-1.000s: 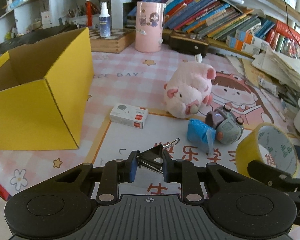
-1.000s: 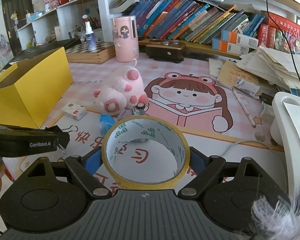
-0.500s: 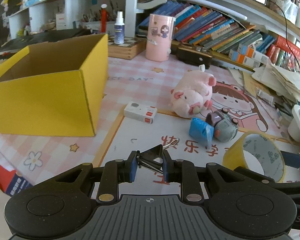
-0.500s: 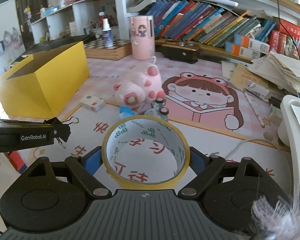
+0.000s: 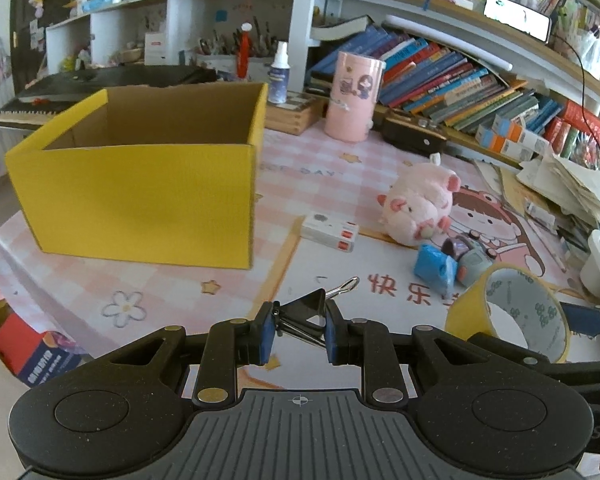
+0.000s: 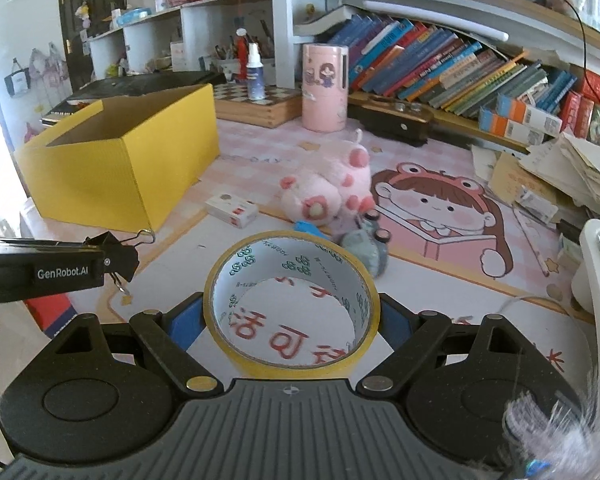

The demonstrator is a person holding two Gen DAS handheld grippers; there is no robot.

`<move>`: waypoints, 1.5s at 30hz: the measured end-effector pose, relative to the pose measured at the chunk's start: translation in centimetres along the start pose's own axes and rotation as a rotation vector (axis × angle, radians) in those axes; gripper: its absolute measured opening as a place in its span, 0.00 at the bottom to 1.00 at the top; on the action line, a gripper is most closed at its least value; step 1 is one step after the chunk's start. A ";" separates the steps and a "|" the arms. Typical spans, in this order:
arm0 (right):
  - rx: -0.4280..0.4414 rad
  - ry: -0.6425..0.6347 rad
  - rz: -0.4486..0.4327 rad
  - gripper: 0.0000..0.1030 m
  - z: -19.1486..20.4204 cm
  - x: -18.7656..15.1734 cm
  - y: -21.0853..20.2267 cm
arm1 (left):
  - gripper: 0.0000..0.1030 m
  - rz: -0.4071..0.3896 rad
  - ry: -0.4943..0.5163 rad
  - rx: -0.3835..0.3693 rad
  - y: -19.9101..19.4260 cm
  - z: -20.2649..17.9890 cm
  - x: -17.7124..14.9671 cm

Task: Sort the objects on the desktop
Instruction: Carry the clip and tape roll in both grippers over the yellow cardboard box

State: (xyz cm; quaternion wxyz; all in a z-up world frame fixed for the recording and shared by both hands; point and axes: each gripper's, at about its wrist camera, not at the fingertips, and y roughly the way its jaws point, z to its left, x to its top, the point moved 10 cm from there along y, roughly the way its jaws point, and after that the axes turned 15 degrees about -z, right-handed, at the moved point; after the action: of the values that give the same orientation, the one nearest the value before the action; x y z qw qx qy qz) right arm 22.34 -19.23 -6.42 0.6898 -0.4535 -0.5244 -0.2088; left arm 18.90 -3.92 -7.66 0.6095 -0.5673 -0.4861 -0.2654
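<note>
Left gripper is clamping the binder clip; right gripper is gripping the tape roll. Yellow box is lying at ten o'clock, nearer the left.

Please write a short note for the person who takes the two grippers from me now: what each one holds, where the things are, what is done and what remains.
Left gripper: shut on the black binder clip, lifted above the mat.
Right gripper: shut on the yellow tape roll, also in the air.
Yellow box: open, at the left; the part of its inside that shows is bare.
On the mat: small white box, pink plush, blue packet, grey toy.
Left to do: drop clip and tape, probably into the box, then sort the other four.
</note>
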 end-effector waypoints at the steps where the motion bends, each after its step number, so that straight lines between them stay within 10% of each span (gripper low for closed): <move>1: 0.000 0.002 -0.002 0.84 0.4 0.1 0.0 | 0.23 -0.002 0.000 0.000 -0.2 0.4 0.1; 45: 0.019 0.013 0.048 0.84 22.7 -3.2 -2.9 | 0.23 0.024 0.006 -0.016 -8.5 19.3 -2.0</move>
State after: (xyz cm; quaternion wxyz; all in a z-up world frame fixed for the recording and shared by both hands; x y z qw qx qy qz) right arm 6.90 -2.13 -7.30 0.7023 -0.4580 -0.5108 -0.1902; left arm 5.11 12.15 -8.00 0.6096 -0.5770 -0.4754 -0.2635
